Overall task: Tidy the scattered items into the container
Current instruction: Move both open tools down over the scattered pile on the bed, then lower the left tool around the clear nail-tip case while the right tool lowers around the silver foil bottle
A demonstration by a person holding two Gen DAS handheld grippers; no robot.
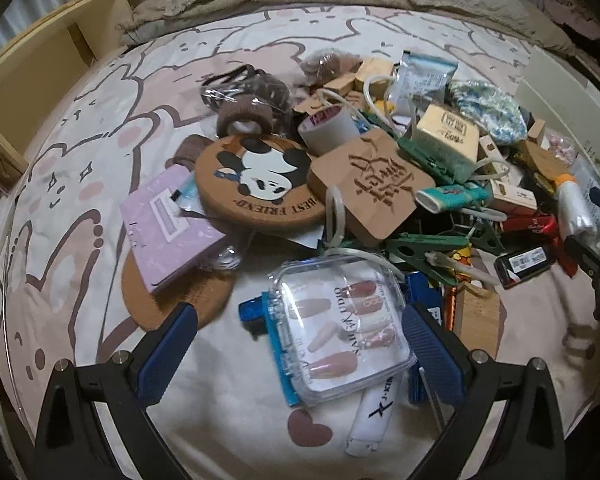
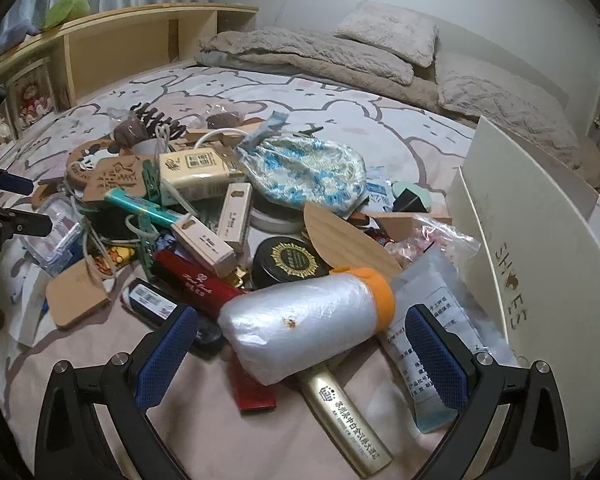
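Clutter covers the middle of the bedsheet [image 1: 80, 208], a pale cover printed with pink and brown cartoon animals, and we see it from both wrists. Our left gripper [image 1: 298, 344] stands wide open, its blue-padded fingers [image 1: 168, 354] on either side of a clear plastic case of press-on nails [image 1: 336, 336] without touching it; pink and nude nails show through the lid. Under the case lies a white tube [image 1: 374, 420] with black lettering. Beyond it sit a round cork coaster [image 1: 260, 184] with a panda print and the words "BEST FRIEND", a square cork coaster [image 1: 374, 188] cut with characters, a lilac booklet [image 1: 172, 232], a roll of tape [image 1: 328, 128] and green clothes pegs [image 1: 428, 246].

Our right gripper [image 2: 300, 350] is also spread wide, straddling a roll of clear plastic bags [image 2: 304, 328] with an orange end, which lies tilted on top of a gold tube [image 2: 348, 428] and a red box [image 2: 196, 284]. Near it are a black round tin [image 2: 288, 260] with a gold emblem, a blue-and-white patterned pouch [image 2: 308, 168] and small wooden boxes [image 2: 204, 246].

The container, a white shoe box [image 2: 540, 264] with gold lettering on its wall, stands at the right edge of the pile, just beside a sealed packet [image 2: 432, 320]. The scattered items lie outside it on the bed.
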